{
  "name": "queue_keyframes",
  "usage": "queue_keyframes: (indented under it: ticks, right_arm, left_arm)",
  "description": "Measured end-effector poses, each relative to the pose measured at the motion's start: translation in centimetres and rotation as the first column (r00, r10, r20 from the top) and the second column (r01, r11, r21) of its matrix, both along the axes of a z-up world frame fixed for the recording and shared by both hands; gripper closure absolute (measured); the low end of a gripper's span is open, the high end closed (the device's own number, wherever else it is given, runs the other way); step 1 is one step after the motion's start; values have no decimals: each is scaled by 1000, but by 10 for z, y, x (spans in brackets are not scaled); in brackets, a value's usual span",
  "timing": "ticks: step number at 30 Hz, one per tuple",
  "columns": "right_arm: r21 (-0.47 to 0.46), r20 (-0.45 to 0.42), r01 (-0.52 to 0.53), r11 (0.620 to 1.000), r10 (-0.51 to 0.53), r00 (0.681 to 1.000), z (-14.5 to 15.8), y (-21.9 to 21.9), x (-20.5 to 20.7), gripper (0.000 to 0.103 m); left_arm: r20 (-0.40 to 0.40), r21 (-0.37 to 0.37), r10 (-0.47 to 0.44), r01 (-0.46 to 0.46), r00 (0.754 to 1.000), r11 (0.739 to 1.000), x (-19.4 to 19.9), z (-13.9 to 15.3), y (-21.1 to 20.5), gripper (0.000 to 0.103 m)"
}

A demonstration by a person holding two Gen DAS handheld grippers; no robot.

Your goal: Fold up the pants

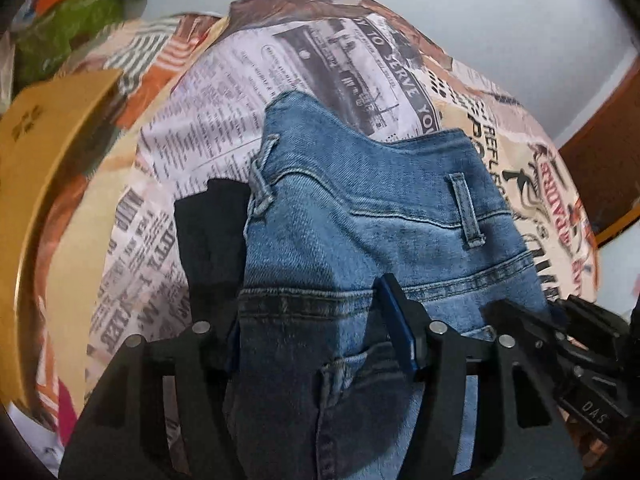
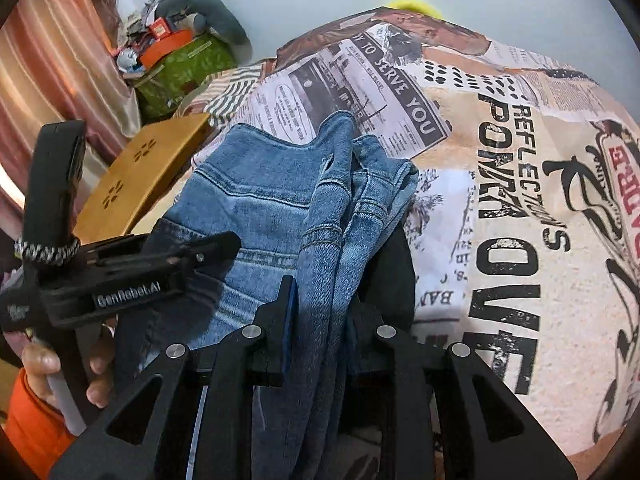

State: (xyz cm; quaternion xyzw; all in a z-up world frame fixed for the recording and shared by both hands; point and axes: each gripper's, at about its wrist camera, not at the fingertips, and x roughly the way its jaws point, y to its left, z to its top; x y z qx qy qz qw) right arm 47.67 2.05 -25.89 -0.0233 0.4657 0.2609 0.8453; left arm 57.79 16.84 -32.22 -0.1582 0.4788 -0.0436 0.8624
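Both grippers' fingers (image 1: 394,320) clamp the jeans (image 1: 360,216) (waistband end).

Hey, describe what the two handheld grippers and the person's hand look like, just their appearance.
Both grippers, left gripper and right gripper, are matte black with silver pivot pins and blue pads inside the jaws. The left carries white GenRobot.AI lettering and a speckled cord loop. The person's bare hand shows an orange sleeve.

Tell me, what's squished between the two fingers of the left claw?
Blue jeans. In the left wrist view, the denim fills the gap between the left claw's fingers, near a back pocket.
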Motion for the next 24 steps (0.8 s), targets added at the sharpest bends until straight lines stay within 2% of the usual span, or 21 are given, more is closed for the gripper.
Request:
queue_keyframes:
  ticks: [2, 3, 5, 9, 14, 17, 22, 24]
  right_arm:
    - [-31, 9, -4, 1000, 5, 1000, 8, 0, -7, 78]
    - [-46, 16, -8, 999, 9, 1000, 13, -1, -13, 77]
    - [-59, 32, -16, 998, 18, 999, 20, -3, -20, 73]
    - [-38, 73, -27, 999, 30, 997, 43, -6, -33, 72]
    - [26, 179, -48, 999, 43, 983, 107, -13, -81, 72]
    - [59, 260, -58, 997, 41, 965, 147, -20, -117, 72]
    - [145, 399, -88, 986, 23, 916, 210, -36, -189, 72]
    - [162, 466, -104, 981, 17, 885, 230, -44, -224, 67]
  left_arm:
    - [-11, 12, 7, -7, 1000, 1000, -7, 5, 3, 45]
    - [-9, 52, 9, -8, 1000, 999, -14, 12, 3, 45]
    - [19, 93, -5, 3, 1000, 996, -28, 30, 0, 45]
    - [95, 113, -25, 14, 995, 994, -71, 76, -1, 45]
    - [233, 152, -50, 15, 971, 988, -135, 149, -8, 45]
    - [327, 151, -53, 3, 943, 989, -180, 194, -12, 45]
    - [482, 161, -59, -22, 874, 987, -266, 258, -24, 45]
    - [531, 165, -59, -35, 845, 986, -300, 278, -30, 45]
